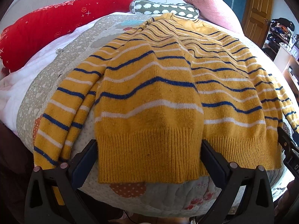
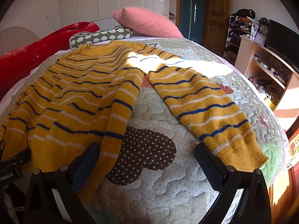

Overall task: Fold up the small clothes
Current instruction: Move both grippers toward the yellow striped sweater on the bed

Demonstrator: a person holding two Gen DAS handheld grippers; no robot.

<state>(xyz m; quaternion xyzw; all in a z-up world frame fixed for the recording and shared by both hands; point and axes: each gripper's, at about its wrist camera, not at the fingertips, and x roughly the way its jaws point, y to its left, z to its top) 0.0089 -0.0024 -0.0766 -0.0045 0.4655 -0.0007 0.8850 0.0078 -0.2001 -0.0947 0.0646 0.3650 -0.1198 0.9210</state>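
A yellow knit sweater (image 1: 158, 85) with blue and white stripes lies flat on the quilted bed. Its left part is folded over the body, with the ribbed hem (image 1: 147, 156) nearest me. My left gripper (image 1: 149, 156) is open, its fingers either side of that folded hem. The left sleeve (image 1: 61, 112) hangs down beside it. In the right wrist view the sweater body (image 2: 74, 100) lies at the left and the right sleeve (image 2: 205, 108) stretches out to the right. My right gripper (image 2: 147, 166) is open and empty over the quilt between body and sleeve.
The patchwork quilt (image 2: 168, 183) covers the bed. A red bolster (image 1: 46, 28), a hedgehog-print pillow (image 1: 164, 9) and a pink pillow (image 2: 147, 22) lie at the head. A shelf unit (image 2: 269, 65) and a wooden door (image 2: 218, 13) stand at the right.
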